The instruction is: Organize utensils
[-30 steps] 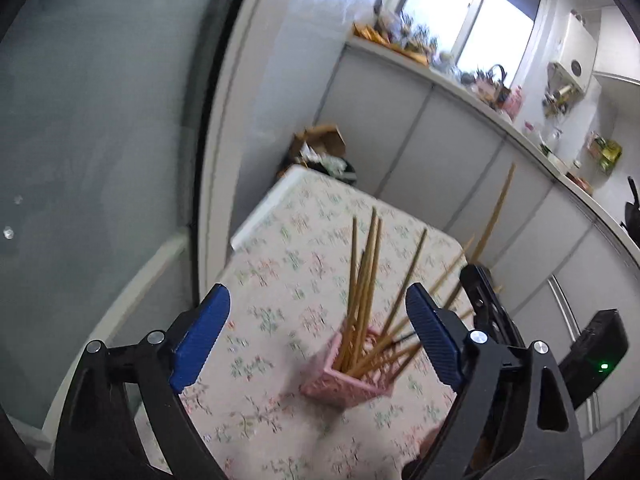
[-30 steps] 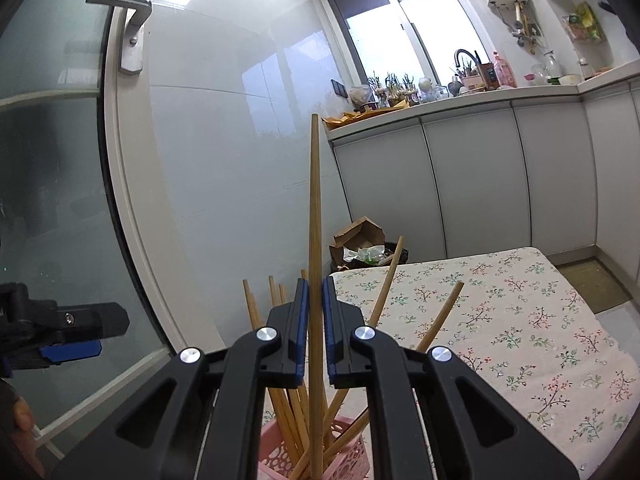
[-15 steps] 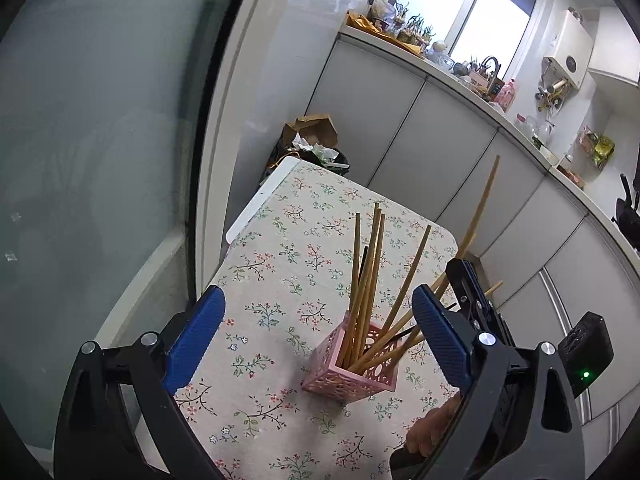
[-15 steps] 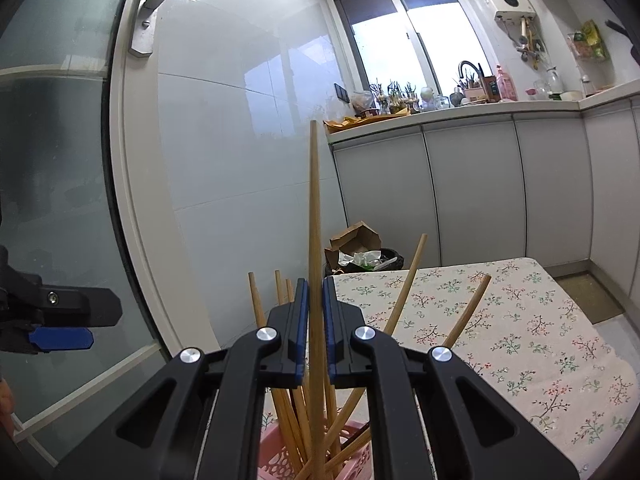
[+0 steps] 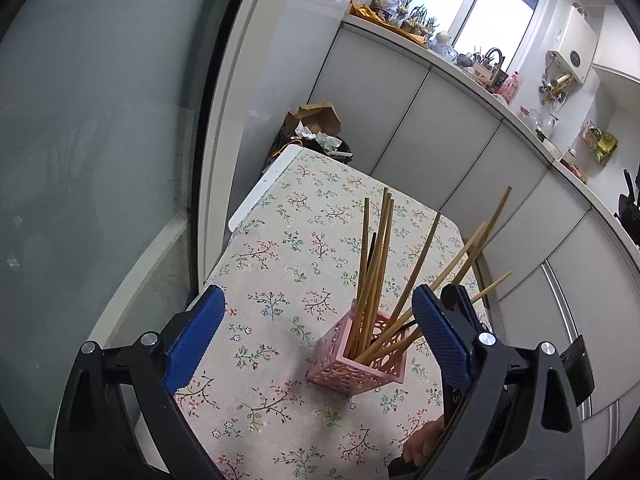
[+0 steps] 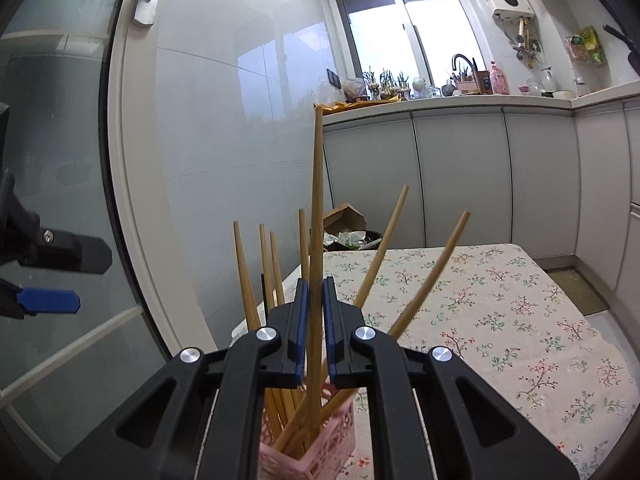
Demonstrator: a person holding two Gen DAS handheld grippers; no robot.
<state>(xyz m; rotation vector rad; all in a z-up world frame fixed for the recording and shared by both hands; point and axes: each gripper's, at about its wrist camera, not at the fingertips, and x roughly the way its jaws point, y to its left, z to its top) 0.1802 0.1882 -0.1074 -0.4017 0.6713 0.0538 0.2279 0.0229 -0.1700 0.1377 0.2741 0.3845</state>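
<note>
Right gripper [image 6: 315, 328] clamped on 1 chopstick [image 6: 317, 208], lower end down in the pink holder [image 5: 360, 360] on the table [image 5: 280, 264]. Left gripper [image 5: 316, 336] wide apart, hovering above, holding nothing. Risk: tilting or pulling sideways, levering the light holder over, spilling the other chopsticks [image 5: 376, 264]. No readable writing or brand anywhere.

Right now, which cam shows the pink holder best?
Left wrist: the whole pink holder stands in view on the floral tablecloth, chopsticks fanning out. Right wrist shows only its rim, behind the right gripper's fingers.
</note>
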